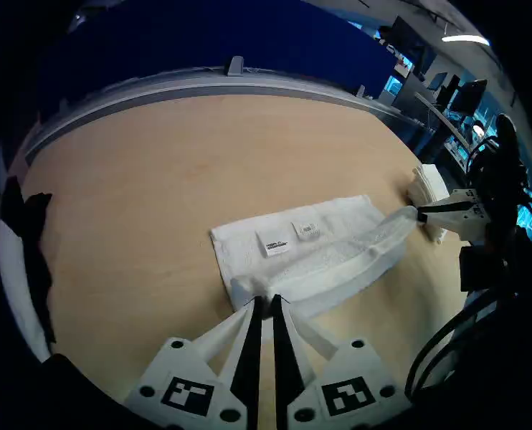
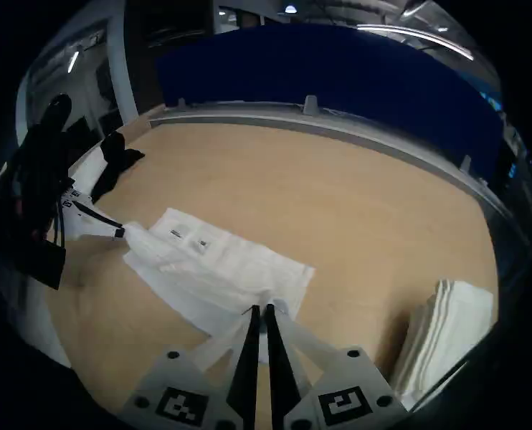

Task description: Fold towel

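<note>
A white towel point(image 1: 316, 244) with two small labels lies across the wooden table point(image 1: 158, 179). Its near long edge is raised off the table. My left gripper point(image 1: 264, 302) is shut on one corner of that edge. Farther right, the right gripper point(image 1: 418, 213) pinches the opposite corner. In the right gripper view the towel point(image 2: 223, 265) lies partly doubled, with my right gripper point(image 2: 260, 309) shut on its near corner. The left gripper point(image 2: 120, 231), held by a person in dark clothing, grips the far-left corner.
A stack of folded white towels point(image 2: 445, 322) sits at the table's right end; the same stack point(image 1: 429, 183) shows behind the right gripper. A black cloth point(image 2: 115, 161) lies at the left end. A blue partition point(image 2: 323, 64) runs behind the table's far edge.
</note>
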### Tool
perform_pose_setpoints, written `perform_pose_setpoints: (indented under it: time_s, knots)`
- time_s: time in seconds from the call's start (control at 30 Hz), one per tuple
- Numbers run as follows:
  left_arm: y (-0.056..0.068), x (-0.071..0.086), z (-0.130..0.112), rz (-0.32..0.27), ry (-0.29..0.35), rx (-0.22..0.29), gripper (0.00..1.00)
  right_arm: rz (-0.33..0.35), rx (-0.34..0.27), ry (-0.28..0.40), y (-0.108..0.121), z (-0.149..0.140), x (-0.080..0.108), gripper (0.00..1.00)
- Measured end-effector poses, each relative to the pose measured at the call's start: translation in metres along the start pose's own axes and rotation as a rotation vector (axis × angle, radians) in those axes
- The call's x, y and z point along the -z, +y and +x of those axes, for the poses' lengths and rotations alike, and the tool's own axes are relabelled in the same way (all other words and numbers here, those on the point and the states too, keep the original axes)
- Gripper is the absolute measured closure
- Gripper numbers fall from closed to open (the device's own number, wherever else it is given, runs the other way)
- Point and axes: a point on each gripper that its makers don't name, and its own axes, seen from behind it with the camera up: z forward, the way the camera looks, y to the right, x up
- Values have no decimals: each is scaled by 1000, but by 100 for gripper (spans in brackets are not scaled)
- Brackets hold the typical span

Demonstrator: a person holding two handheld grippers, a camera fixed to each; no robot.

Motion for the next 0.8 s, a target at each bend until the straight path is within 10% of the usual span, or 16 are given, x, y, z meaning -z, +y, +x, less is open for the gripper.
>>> perform_pose_setpoints:
  time_s: [0.33,0.8]
  knots:
    - [-11,-15,3,45,6,4,87,-28,-16,0,6,2,-17,90]
    - [-27,-26,11,103,15,24,81,-72,-17,18,12,6,-30,60]
